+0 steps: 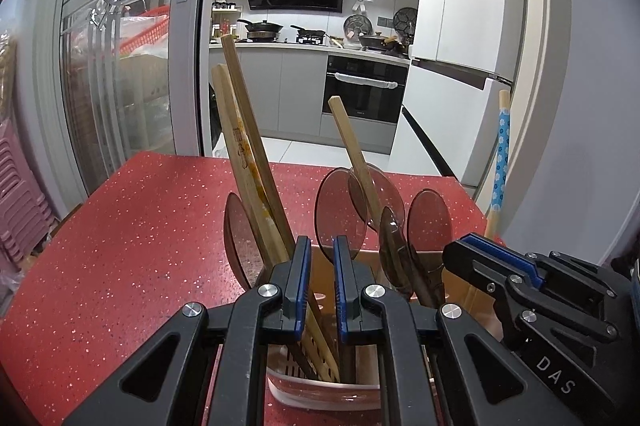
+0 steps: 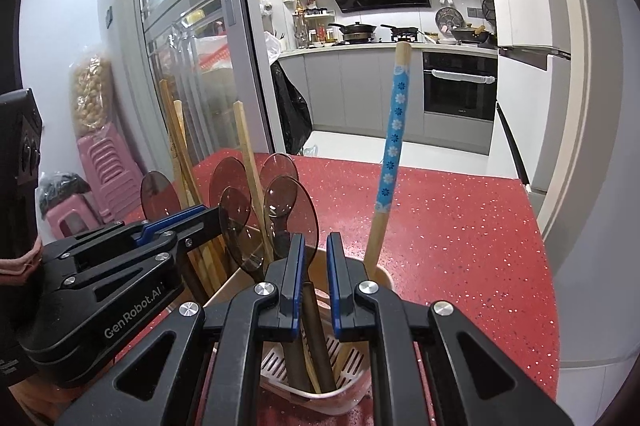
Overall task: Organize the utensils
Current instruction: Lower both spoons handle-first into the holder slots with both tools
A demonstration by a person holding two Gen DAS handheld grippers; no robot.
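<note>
Utensils [image 1: 256, 162] stand upright in holder [image 2: 360, 382] — both tongs closed, empty.

"DAS" right gripper [image 1: 476, 250]; "GenRobot.AI" left gripper [image 2: 208, 214]

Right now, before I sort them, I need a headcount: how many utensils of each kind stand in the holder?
Translucent brown spoons: 5
Plain wooden sticks: 3, going by the tops I can make out
Blue floral-wrapped handle: 1
Total: 9
</note>
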